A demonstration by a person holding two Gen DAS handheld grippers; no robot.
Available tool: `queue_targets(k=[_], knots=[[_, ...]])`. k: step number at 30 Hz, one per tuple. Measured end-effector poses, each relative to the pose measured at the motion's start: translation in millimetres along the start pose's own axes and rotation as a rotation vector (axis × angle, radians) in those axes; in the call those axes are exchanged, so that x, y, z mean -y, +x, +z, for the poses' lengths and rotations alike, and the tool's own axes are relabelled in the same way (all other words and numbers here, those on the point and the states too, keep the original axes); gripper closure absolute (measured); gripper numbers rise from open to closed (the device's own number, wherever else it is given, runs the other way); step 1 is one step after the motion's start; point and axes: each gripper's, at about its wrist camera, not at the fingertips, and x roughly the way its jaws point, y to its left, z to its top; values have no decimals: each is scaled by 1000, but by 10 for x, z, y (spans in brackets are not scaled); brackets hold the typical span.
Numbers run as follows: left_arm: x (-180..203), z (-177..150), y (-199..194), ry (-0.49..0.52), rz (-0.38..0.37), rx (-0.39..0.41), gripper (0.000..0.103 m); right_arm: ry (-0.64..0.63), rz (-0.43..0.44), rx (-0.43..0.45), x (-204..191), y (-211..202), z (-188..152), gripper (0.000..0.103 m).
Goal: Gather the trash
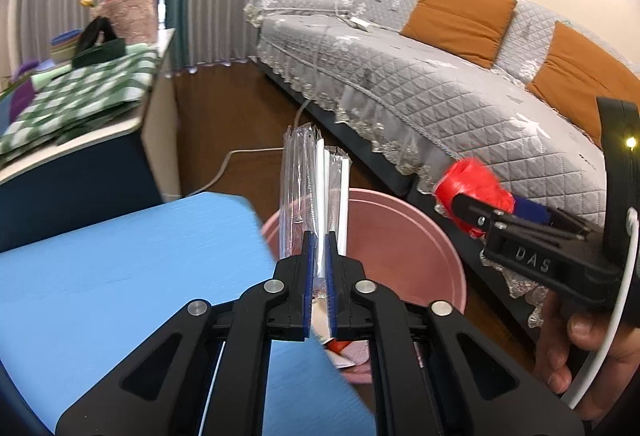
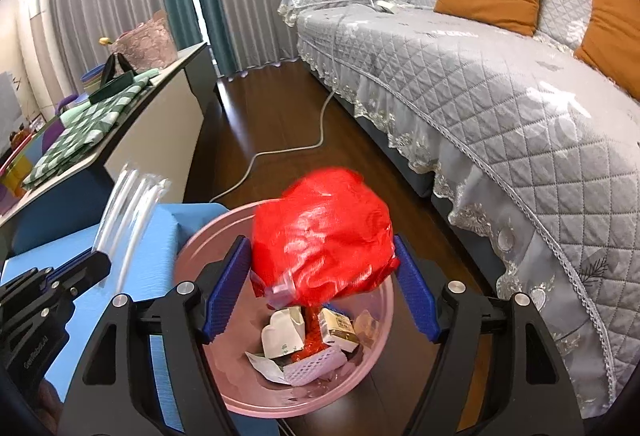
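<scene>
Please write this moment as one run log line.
left gripper: straws between pads, near bin | right gripper: open around red bag, above bin | bin: holds trash

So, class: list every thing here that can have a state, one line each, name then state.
Left gripper: jaws narrow, pads around the clear straw packets.
Right gripper: jaws wide.
Red bag: crumpled, between the right pads over the bin; contact unclear.
Pink bin: open-topped, partly filled with wrappers and cartons.
</scene>
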Motion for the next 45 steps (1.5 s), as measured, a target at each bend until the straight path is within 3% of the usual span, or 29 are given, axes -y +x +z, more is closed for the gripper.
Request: queue_targets(k=[1, 2, 11, 15, 22, 26, 33, 38, 45], knots=[[6, 8, 29, -2, -5, -3, 73, 7, 0, -8, 30, 19, -4, 24], [8, 11, 39, -3, -2, 1, 70, 12, 5, -11, 45, 28, -10, 22], [-17, -15, -5, -1, 0, 1, 68, 12, 15, -26, 35, 48, -26, 17], [-78, -41, -204, -1, 16, 18, 52, 9, 27, -9, -55, -76, 28, 17], [-333, -90, -699, -48, 55, 73, 35, -43, 53, 43, -389, -522, 107, 12], [-494, -149, -997, -100, 86, 103, 32, -54, 69, 87, -556, -879, 160, 6], [-671, -233, -1616, -137, 141, 175, 16, -87, 116, 169, -944, -1556, 202, 5], [-744, -303, -1975, -125, 183, 197, 16, -165, 100, 210, -1219, -1908, 92, 5], [-1006, -519, -2513, -194, 265, 224, 15, -189, 146, 175, -1496, -2112, -228, 5]])
